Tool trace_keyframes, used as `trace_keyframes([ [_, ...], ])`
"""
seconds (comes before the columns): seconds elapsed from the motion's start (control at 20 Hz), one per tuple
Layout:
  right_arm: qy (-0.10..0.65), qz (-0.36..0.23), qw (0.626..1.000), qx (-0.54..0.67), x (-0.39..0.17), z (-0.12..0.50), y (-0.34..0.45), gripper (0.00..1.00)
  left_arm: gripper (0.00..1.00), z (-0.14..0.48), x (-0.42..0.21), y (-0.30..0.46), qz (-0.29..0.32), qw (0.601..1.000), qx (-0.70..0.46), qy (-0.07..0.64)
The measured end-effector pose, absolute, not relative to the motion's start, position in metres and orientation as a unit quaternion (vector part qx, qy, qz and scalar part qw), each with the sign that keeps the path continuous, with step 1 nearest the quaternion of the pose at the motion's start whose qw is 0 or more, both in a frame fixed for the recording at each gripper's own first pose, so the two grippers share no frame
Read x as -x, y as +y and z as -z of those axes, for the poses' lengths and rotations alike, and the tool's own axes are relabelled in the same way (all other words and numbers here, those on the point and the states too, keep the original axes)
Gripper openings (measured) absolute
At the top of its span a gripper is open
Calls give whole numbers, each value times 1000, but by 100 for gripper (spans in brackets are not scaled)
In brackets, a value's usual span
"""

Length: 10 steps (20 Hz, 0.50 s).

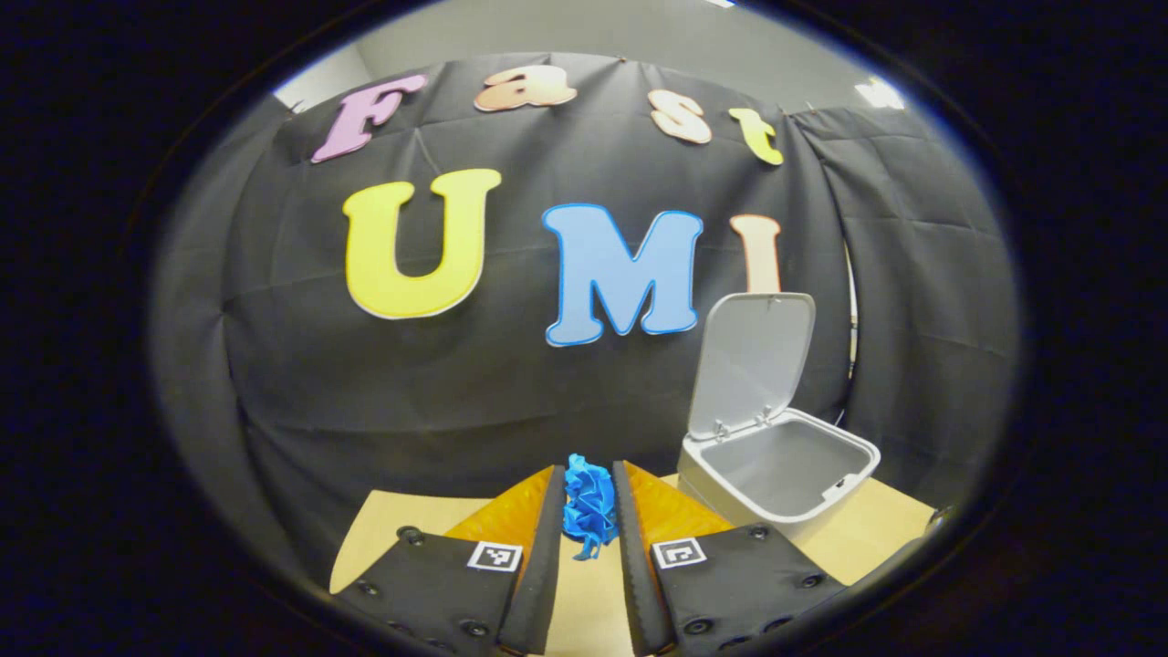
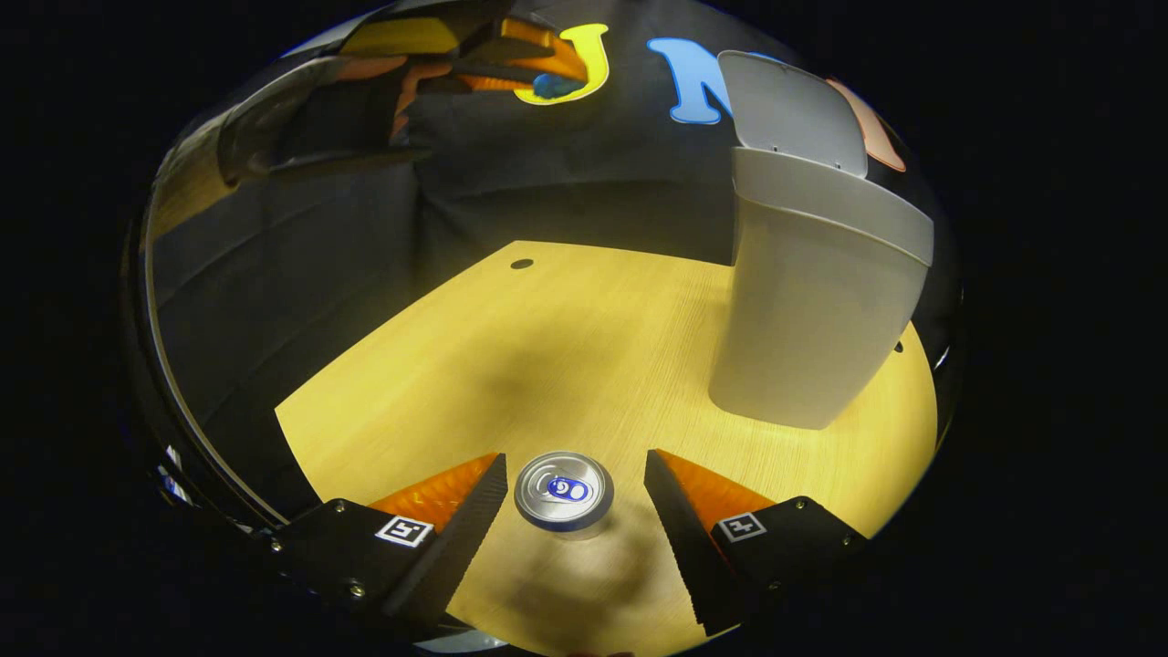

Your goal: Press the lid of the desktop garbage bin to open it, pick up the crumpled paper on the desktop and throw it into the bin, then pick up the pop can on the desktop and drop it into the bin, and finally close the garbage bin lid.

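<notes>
In the left gripper view, the left gripper (image 1: 589, 511) sits at the bottom centre of the frame, its two fingers closed tight on the blue crumpled paper (image 1: 589, 506), which is pinched between them and raised above the table (image 1: 876, 534). To the lower right of that frame stands the bin (image 1: 780, 479), its lid (image 1: 753, 360) tipped up and back so the hollow inside is open to view. In the right gripper view, the right gripper (image 2: 573, 497) is at the bottom centre, its fingers spread wide with a gap on either side of the can (image 2: 563, 493), which stands upright on the table between them, touched by neither finger. The bin rises in the upper right of that frame, well apart from the can, lid standing up behind it. The other gripper appears dimly at the upper left of that frame.
</notes>
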State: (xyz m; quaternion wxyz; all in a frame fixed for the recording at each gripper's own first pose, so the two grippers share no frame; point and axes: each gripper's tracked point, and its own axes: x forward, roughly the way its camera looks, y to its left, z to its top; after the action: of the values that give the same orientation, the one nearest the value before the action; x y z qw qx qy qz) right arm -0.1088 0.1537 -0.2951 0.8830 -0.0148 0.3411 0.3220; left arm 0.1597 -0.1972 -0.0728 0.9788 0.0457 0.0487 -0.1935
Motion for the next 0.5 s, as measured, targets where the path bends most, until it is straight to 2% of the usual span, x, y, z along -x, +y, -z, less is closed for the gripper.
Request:
trace_keyframes([
  [0.1, 349, -321, 880, 13, 110, 300, 153, 97, 37, 68, -163, -222, 219, 973, -51, 45],
  [0.15, 353, -323, 878, 9, 110, 302, 153, 97, 40, 66, -164, -233, 229, 971, -52, 44],
  [0.4, 367, -333, 868, -10, 113, 312, 155, 97, 40, 69, -170, -291, 295, 952, -68, 42],
  [0.45, 370, -337, 866, -13, 113, 313, 157, 97, 35, 71, -169, -304, 312, 946, -69, 44],
  [0.5, 372, -339, 864, -13, 114, 314, 158, 97, 41, 73, -168, -313, 329, 941, -69, 46],
])
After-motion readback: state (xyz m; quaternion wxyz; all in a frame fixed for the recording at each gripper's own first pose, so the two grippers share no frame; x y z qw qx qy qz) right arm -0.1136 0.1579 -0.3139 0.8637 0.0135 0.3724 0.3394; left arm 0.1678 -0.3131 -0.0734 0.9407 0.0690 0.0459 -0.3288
